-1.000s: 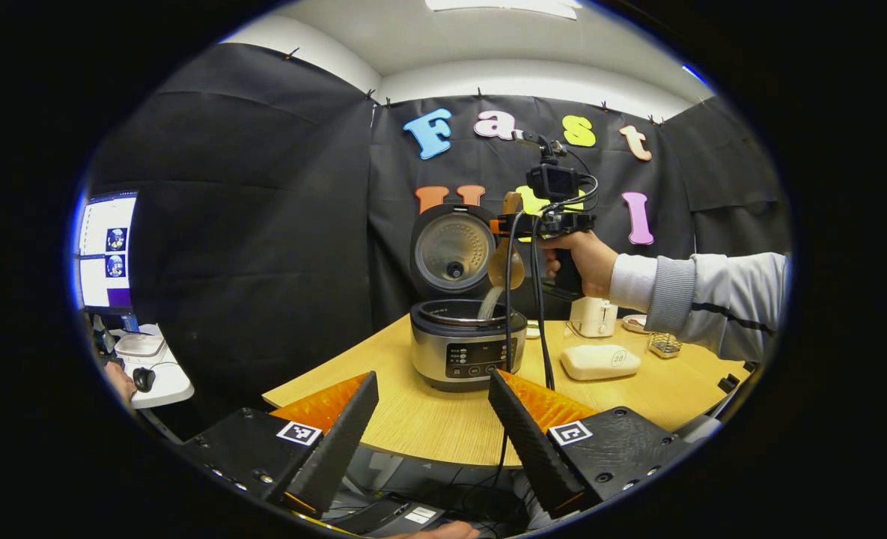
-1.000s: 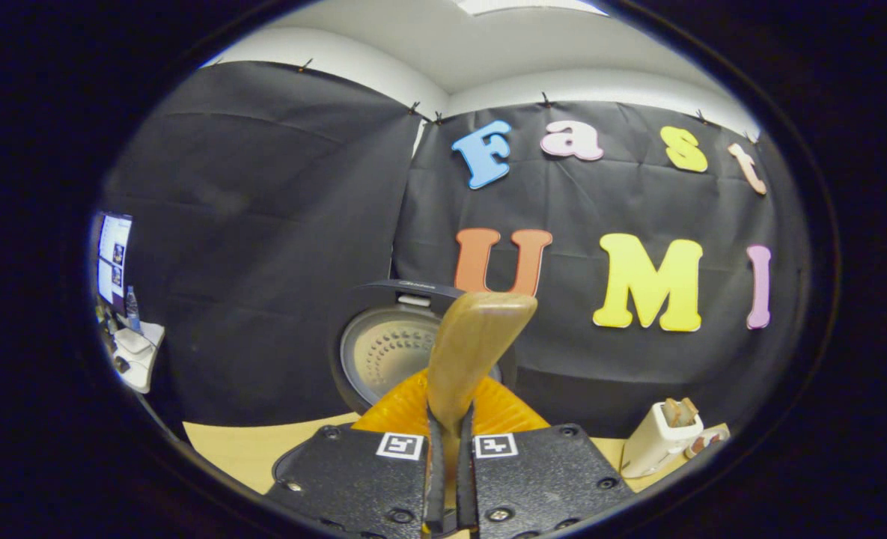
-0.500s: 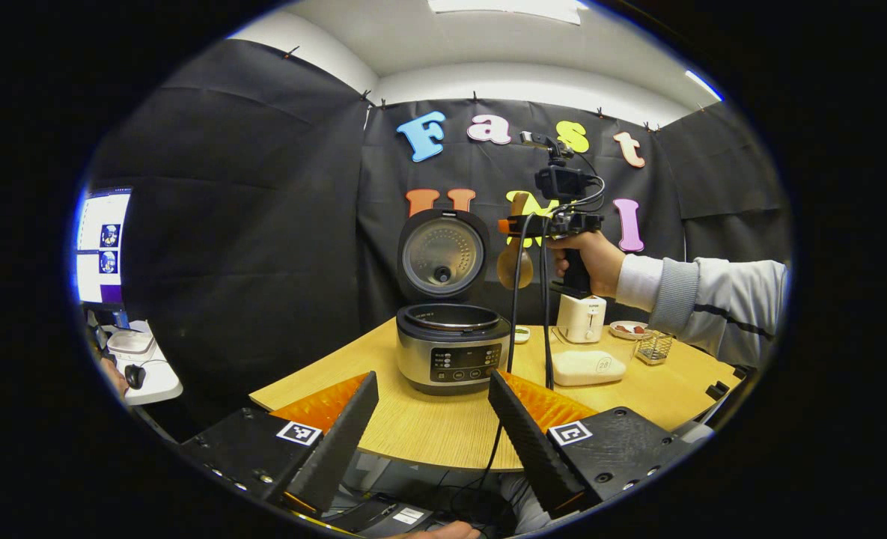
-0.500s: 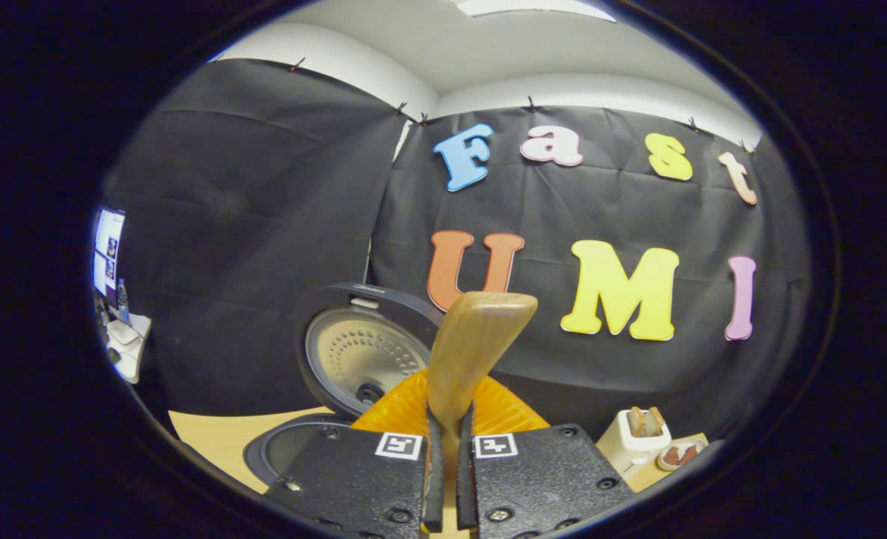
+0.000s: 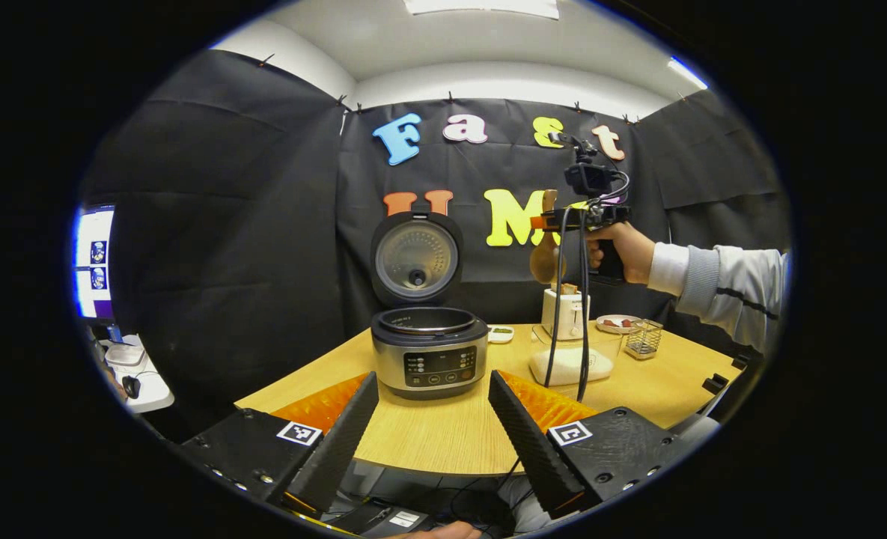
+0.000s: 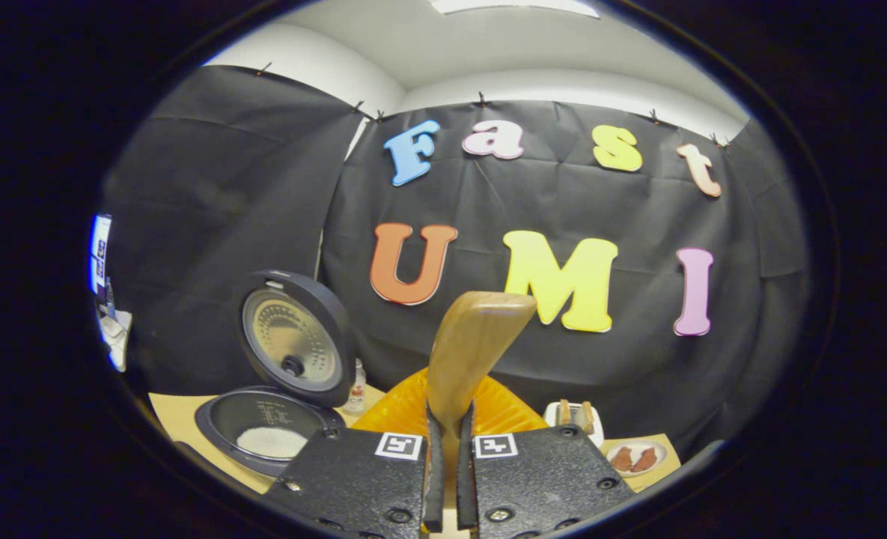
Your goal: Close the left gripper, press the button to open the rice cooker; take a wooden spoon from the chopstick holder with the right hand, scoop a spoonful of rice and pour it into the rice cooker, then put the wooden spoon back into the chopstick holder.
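Wooden spoon (image 6: 473,352) is pinched between the pressed jaws of the right gripper (image 6: 448,479), held high at two o'clock from the rice cooker (image 5: 428,352), lid raised, rice seen inside, left gripper (image 5: 432,430) is held with jaws spread, above the table (image 5: 443,442) edge.

the wooden spoon (image 6: 467,352)'s bowl is hidden below the right tool (image 6: 447,479), whose base the edge crops.
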